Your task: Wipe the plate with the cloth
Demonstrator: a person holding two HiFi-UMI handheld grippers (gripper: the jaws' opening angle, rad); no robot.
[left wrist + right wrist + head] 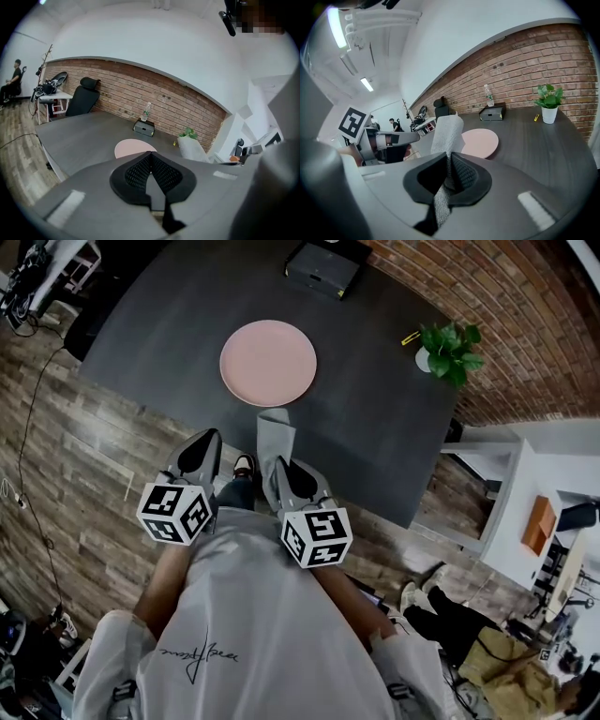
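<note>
Cloth (275, 434) over table edge (375, 500); tip perhaps touching plate (268, 363).

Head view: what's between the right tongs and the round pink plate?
Only the grey cloth clamped in the right tongs, reaching almost to the round pink plate; head view shows it.

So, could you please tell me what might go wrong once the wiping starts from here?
1. The plate lies loose on the table, and the left tool is shut and empty, away from it; a firm wipe may slide it toward the black box.
2. The right tool pinches the cloth, a long end sticking out free; it could fold under or slip out.
</note>
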